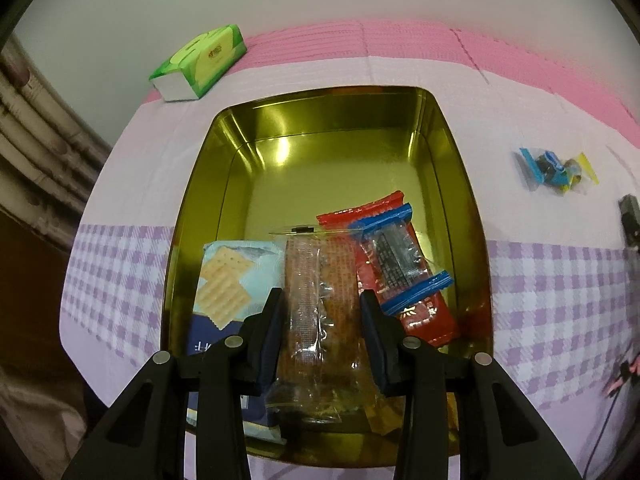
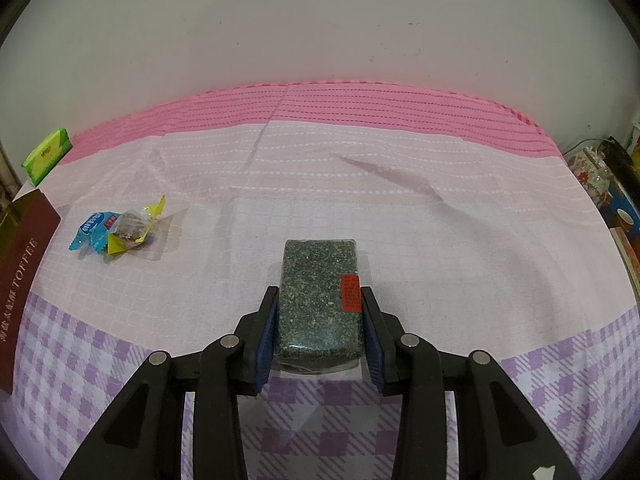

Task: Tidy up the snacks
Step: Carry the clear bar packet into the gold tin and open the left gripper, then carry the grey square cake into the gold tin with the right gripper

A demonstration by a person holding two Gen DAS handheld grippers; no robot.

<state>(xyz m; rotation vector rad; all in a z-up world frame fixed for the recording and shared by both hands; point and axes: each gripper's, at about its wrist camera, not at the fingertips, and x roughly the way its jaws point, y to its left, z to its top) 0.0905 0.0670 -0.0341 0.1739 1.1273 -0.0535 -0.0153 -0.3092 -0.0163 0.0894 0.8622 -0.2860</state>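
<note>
Gold metal fills most of your left wrist view: a rectangular tin (image 1: 436, 136) sits on a cloth-covered table (image 1: 560, 280), its far half bare and shiny. Your left gripper (image 1: 322, 312) hangs over the tin's near end with its jaws spread on either side of a clear packet of orange-brown snack (image 1: 320, 280); whether the pads touch the wrapper cannot be told. Left of that packet lies a pale blue cracker pack (image 1: 228, 276), showing square crackers. To the right is a red packet (image 1: 424, 312), and lying across it a dark bar with blue crimped ends (image 1: 396, 256). All four lie inside the tin, toward its near wall.

Outside the tin, a green tissue pack (image 1: 200, 60) rests at the far left where the cloth meets the wall, and a small cluster of blue and yellow wrapped candies (image 1: 556, 168) lies well apart to the right.

In your right wrist view, your right gripper (image 2: 319, 312) pinches a dark speckled seed bar (image 2: 320, 300) in clear wrap, a pad pressed against each long side. The bar has a small red label near the right pad. It points away from you over the pink and lilac checked cloth. At the far left edge stands the tin's dark red outer wall, lettered TOFFEE (image 2: 24, 272).
</note>
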